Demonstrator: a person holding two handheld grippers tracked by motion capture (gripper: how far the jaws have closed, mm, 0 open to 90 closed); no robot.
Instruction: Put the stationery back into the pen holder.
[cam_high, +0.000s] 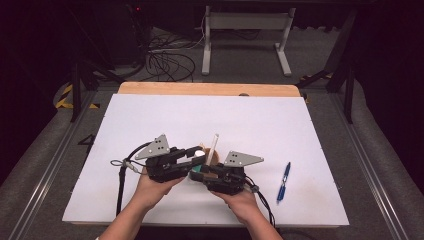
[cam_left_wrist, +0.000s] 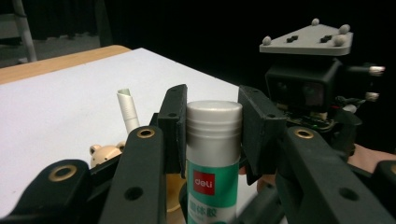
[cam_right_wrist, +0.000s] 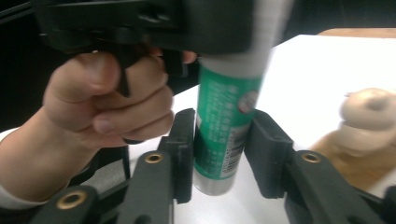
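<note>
Gripping the white cap of the upright green-and-white plastic glue stick (cam_left_wrist: 214, 158), the left gripper (cam_left_wrist: 212, 126) pinched it, while the right gripper (cam_right_wrist: 219, 140) pinched its lower body. The stick stood near the table's centre, a beige bear-shaped holder (cam_left_wrist: 105, 154) at its ten o'clock.

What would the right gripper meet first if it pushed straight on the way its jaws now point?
The glue stick: it already stands between the right gripper's jaws, and the pads appear to touch its green body. Just beyond, probably, the left gripper and the hand holding it, though depth is unclear.
</note>
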